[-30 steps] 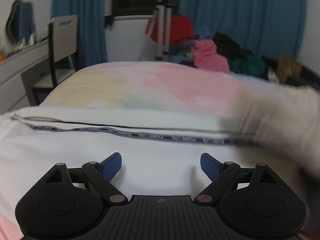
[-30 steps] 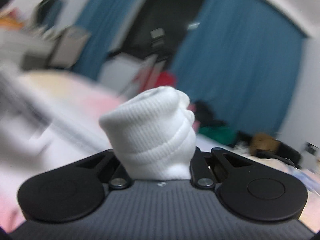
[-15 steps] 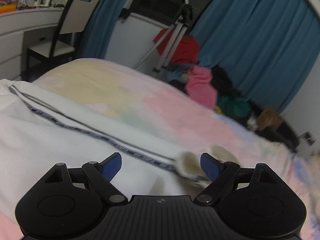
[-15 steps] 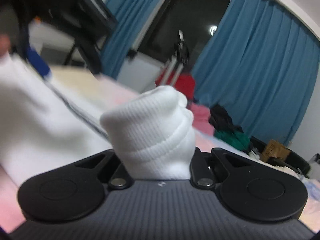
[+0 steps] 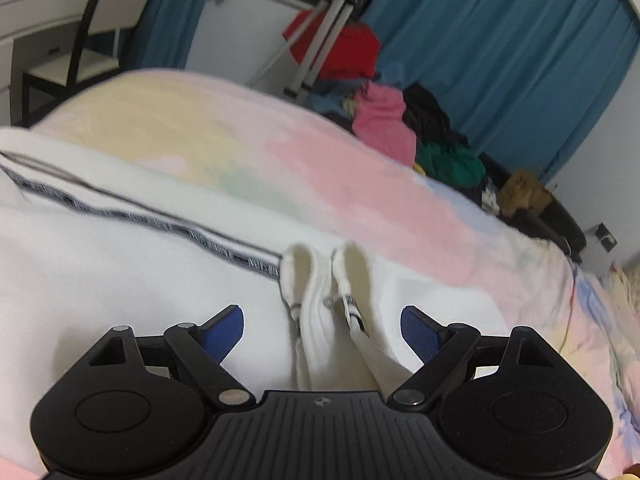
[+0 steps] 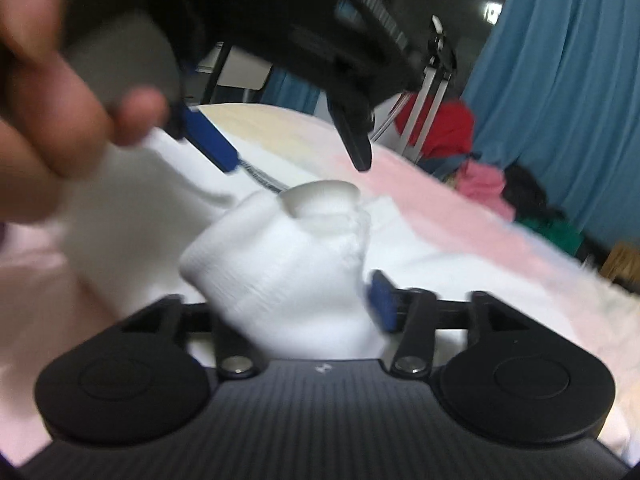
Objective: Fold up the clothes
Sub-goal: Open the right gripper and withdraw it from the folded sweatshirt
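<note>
1. now the right gripper [image 6: 320, 308] has just been opening its jaws; a bunched white cuff [image 6: 280, 256] still sits between them, no longer pinched.
2. just above and beyond it, the left gripper [image 6: 296, 152] hangs with jaws wide apart, a hand [image 6: 52, 92] on its grip.
3. ahead of the left gripper's blue pads [image 5: 222, 330], the white garment [image 5: 100, 280] lies spread on a pastel bedspread [image 5: 280, 144], two cuff openings between the jaws, untouched.
4. further off, a clothes pile [image 5: 400, 120].

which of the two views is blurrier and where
Right wrist view is blurrier: the hand, left gripper and white ribbed cuff smear. Left wrist view is sharper, soft only on the white garment, and its fisheye bends the blue curtains.
</note>
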`<state>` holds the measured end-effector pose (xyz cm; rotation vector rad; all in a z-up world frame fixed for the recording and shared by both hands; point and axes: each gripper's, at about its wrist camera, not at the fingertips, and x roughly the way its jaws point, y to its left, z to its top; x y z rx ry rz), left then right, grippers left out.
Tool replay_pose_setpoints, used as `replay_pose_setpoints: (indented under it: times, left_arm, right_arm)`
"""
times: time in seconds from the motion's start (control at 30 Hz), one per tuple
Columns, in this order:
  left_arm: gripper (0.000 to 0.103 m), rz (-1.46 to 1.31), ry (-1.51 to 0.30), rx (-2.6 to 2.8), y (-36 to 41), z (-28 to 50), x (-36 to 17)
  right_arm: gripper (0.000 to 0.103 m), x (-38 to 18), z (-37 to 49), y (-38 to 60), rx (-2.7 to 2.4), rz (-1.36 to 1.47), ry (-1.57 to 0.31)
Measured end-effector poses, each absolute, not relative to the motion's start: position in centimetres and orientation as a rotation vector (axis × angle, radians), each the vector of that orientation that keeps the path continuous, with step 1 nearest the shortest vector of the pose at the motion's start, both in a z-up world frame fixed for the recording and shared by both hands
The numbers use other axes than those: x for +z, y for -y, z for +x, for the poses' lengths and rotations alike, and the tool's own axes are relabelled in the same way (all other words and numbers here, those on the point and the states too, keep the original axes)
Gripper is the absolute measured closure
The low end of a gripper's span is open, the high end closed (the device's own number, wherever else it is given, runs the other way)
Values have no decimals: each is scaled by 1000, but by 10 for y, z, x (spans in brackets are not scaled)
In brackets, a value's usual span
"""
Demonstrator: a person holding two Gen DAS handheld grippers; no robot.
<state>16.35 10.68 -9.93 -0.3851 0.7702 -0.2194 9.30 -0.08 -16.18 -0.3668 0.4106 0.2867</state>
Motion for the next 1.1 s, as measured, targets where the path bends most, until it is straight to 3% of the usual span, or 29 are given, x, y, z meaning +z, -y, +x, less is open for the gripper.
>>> replay_pose_setpoints:
  times: [0.17,0.47,0.8,1.1]
  left_arm:
    - [16,-344,-852,-277,-93,165,-115]
    - [18,-210,-835,-201,-77,159,-128]
    - [17,-146,-842,-144,-67,160,-131]
    - [16,-173,-844,-146,-77,141,-114]
  right_arm:
    - [33,-134,71,12,381,-275,-510]
    - [33,-111,60,52,233,-205,-459]
    - [33,-145,116,133,-85,56,-532]
    - [31,-165,125,128,-84,92,-552]
